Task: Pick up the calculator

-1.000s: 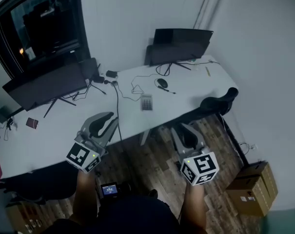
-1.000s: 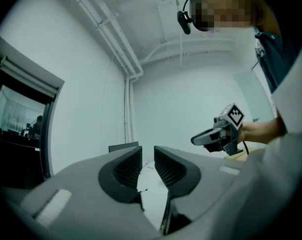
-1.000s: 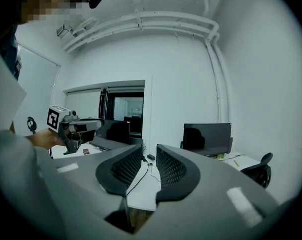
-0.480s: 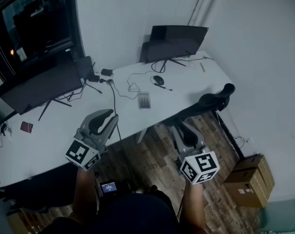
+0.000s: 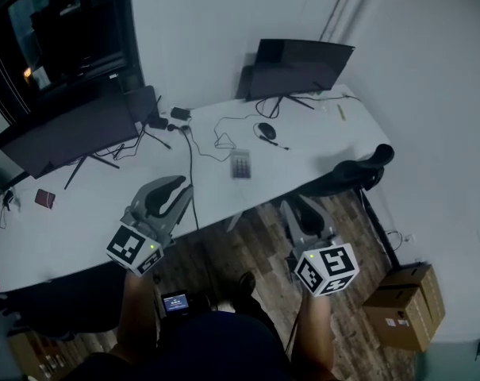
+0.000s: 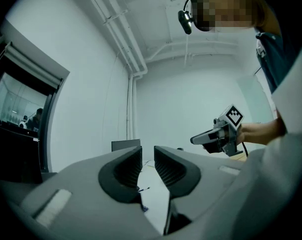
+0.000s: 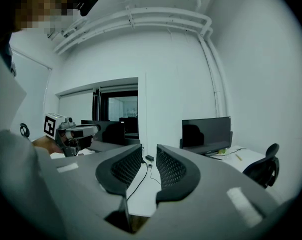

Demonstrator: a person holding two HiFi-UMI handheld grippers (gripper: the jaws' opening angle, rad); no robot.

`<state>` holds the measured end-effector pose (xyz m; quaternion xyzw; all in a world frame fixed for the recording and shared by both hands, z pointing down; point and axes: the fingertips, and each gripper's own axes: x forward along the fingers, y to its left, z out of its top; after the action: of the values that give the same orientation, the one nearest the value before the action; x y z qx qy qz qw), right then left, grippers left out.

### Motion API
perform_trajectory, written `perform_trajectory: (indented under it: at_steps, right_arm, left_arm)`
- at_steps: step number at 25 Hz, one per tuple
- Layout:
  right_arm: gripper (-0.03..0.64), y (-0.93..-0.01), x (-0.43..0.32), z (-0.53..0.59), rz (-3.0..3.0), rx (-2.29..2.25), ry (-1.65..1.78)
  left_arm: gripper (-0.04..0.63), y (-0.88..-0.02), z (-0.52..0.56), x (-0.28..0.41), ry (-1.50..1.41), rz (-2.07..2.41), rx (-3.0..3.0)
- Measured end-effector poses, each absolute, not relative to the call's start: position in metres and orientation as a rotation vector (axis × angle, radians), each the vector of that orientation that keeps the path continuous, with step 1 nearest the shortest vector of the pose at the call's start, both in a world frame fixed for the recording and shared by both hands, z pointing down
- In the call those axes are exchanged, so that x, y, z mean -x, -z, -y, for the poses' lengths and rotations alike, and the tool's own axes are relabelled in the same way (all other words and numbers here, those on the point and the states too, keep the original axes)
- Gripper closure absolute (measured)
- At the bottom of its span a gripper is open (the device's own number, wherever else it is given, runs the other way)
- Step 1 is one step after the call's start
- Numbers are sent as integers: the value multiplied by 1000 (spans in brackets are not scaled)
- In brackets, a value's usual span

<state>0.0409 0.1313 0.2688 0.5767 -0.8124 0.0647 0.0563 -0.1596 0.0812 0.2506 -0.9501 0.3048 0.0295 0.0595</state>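
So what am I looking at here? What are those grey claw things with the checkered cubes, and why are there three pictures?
There is no robot here. A person holds a two-jaw gripper in each hand, and the cubes with square markers are part of those tools.

The head view comes from a camera on the person's head, looking down. It shows the left gripper and the right gripper held out before a white desk. The other two pictures come from a camera riding on each gripper, looking along its own jaws.

On the desk are one monitor, a second monitor, a mouse and the calculator, which is the thing to be picked up. A chair stands beside the desk.

Nothing is held. Both grippers have their jaws slightly apart and empty, well short of the calculator.
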Motion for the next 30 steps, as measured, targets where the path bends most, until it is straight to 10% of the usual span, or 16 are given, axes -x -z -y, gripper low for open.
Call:
perform_trajectory:
  at_steps: [30]
  right_arm:
    - [518, -285, -141, 2, 2767, -1358, -273]
  left_arm:
    - [522, -262, -27, 53, 112, -1299, 2711]
